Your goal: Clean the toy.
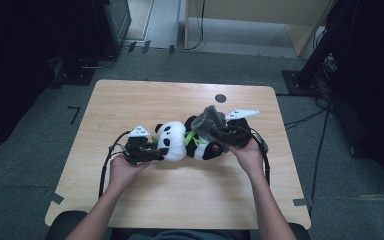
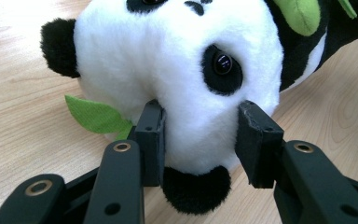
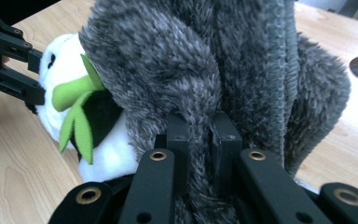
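So the panda plush point(image 1: 180, 141) lies on its side around the middle of the tabletop point(image 1: 130, 100), a bit nearer the right edge than the left. The left gripper point(image 2: 200, 140) is clamped on the panda's white head, one pad on each side of it. The right gripper point(image 3: 200, 140) has its jaws pinched tight on a fold of the grey fuzzy cloth point(image 3: 191, 60), which is bunched up over the panda's body.

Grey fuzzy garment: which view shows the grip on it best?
Right gripper view: the right gripper pinches a fold of the grey fuzzy garment close up. High view shows it small, draped over the panda plush.
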Demonstrator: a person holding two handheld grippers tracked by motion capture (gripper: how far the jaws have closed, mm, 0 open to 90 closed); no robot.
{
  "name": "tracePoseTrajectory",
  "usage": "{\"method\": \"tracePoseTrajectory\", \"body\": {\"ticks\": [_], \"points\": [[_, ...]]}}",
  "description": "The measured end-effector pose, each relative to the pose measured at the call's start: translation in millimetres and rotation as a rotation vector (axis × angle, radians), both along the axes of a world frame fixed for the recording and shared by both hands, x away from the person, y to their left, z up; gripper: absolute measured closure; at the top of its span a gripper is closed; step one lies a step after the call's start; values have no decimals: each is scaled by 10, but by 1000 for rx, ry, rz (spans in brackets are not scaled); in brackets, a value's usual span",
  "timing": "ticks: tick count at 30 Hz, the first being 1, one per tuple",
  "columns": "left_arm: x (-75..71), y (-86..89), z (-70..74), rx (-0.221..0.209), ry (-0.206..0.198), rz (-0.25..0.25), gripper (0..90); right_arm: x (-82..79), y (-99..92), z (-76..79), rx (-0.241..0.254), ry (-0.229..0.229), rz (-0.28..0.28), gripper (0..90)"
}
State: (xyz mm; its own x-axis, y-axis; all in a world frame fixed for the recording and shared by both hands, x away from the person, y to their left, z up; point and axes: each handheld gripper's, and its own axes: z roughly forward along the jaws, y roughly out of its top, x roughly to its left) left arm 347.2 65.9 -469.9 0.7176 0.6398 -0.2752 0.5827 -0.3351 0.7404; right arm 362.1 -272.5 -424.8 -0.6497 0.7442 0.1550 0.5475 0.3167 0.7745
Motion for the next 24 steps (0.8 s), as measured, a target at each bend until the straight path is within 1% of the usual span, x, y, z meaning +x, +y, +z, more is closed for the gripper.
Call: {"method": "tracePoseTrajectory", "body": {"ticks": [2,6,8,10,12,15,19,22,24], "points": [[-4,0,-5,0,-6,1,569,10,-6,-30,8,9,-2,820],[-6,1,-15,0,-18,1,563,13,-12,-92,-6,8,-5,820],[-5,3,-21,0,-26,3,559,10,-21,-111,7,20,-11,821],[-1,7,-25,-4,-27,3,554,12,-36,-124,0,27,-16,821],[3,12,-29,-4,-30,4,551,3,-55,-150,-10,19,-19,821],[6,14,-34,-6,-33,8,547,-7,-86,-189,-2,34,-32,821],[16,21,-38,-10,-33,11,543,-8,-136,-233,-22,57,-51,821],[25,26,-39,-15,-29,19,539,0,-181,-255,-49,67,-65,821],[31,32,-39,-17,-27,20,539,9,-225,-260,-51,72,-83,821]]}}
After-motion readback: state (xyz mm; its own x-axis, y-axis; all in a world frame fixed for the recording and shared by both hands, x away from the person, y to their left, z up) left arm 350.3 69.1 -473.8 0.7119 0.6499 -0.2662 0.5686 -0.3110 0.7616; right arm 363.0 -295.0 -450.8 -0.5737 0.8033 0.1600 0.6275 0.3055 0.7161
